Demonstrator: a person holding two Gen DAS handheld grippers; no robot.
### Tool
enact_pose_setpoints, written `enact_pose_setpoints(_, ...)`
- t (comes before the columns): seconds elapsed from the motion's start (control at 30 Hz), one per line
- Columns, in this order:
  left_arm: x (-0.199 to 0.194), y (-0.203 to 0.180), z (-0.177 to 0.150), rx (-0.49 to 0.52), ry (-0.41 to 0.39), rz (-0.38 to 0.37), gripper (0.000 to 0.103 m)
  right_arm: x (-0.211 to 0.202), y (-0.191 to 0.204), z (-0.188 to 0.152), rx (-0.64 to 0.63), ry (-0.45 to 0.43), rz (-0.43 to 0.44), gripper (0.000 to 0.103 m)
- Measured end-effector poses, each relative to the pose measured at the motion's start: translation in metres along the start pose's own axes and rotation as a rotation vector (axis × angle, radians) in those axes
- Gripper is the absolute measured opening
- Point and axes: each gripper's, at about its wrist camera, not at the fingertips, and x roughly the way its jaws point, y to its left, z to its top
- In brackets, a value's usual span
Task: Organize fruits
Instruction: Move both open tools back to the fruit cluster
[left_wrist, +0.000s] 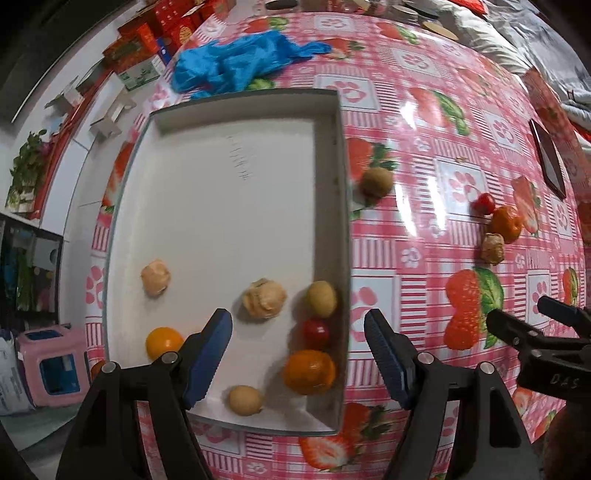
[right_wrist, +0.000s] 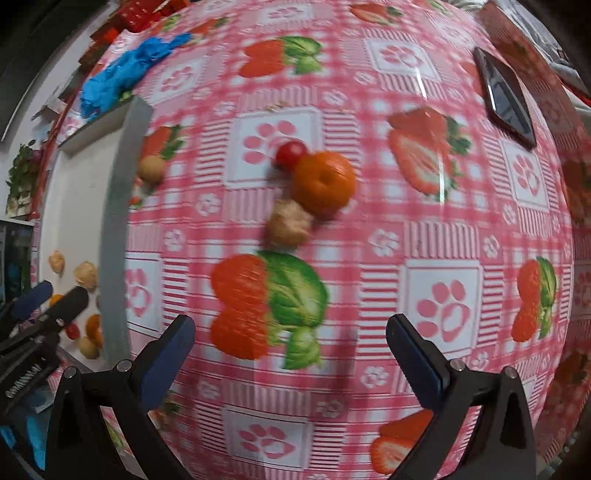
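Fingers (left_wrist: 218, 328) apart, both grippers pointing down.

Bright, tablecloth (left_wrist: 424, 122) glare, fisheye warp, right-view blur

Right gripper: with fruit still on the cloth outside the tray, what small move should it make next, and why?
Probably carry the right gripper forward over the orange and lower around it. The jaws are open and empty, and the orange lies straight ahead, touching the cherry tomato and the husked fruit. All three are outside the tray, so they appear to remain unsorted.
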Motion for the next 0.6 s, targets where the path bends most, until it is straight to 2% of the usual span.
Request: enact_pose_setpoints(0.6, 0.002, -0.064, 0.012, 0.105, 0.018, -0.036, 0.075, 0.009, -0.074, -0.029, 0.073, 0.05, -0.089, 0.103)
